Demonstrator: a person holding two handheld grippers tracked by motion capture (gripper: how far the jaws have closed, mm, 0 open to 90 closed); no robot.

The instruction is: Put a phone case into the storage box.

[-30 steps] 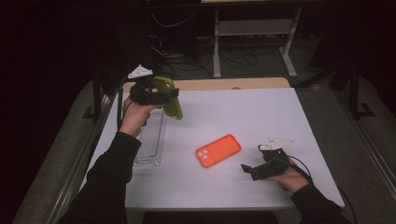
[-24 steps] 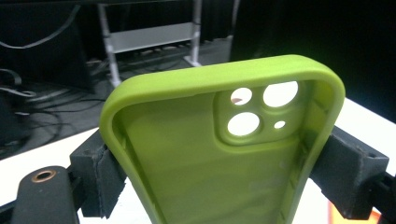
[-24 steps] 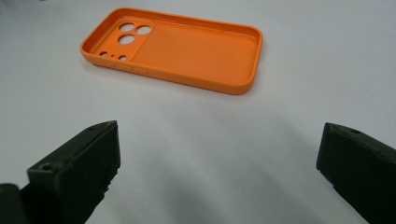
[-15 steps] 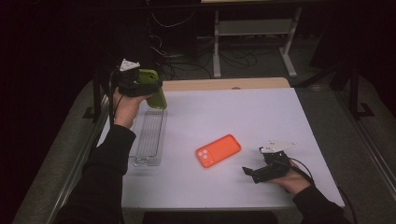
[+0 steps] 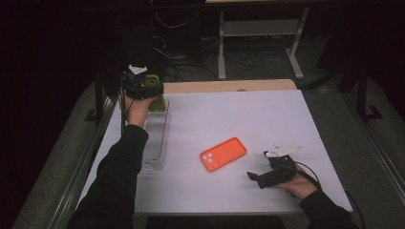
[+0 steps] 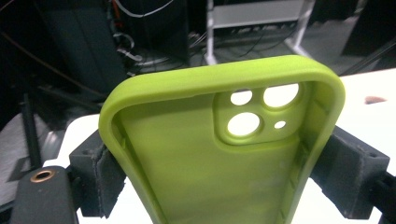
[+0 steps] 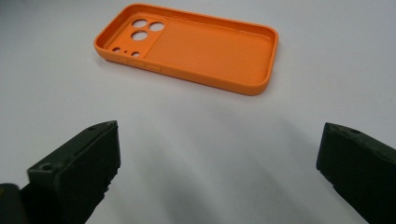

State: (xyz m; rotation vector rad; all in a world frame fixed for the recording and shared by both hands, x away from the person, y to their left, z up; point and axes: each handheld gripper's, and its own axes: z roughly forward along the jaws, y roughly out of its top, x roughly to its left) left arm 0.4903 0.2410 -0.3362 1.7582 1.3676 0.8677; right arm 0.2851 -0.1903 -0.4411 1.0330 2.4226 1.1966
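Two soft silicone phone cases in play — one lime-green point(image 6: 219, 154), one orange point(image 5: 223, 153). No brand mark, label or lettering can be read on either; the moulded surfaces that show are plain.

Left gripper point(image 5: 145, 90): held above the far left corner of the white desk point(image 5: 248, 114), over the far end of a clear plastic tray point(image 5: 155, 143) that lies along the desk's left edge. Its black padded fingers point(image 6: 100, 175) are clamped on the lime-green case, one against each long side. In the left gripper view the case points away from the camera, hollow side toward the lens, with the camera cut-outs at its far end. In the high view it hangs just above the tray's far end; whether it touches the tray cannot be told.

Right gripper point(image 5: 260, 177): rests low at the near right of the desk, a grey three-cornered plate point(image 5: 282, 150) on top. Its fingers point(image 7: 79, 158) stand wide apart with nothing between them, only bare desk. They point at the orange case, which lies flat near the middle of the desk, hollow side up — near the fingertips but clear of them, camera cut-outs at the end toward the tray.
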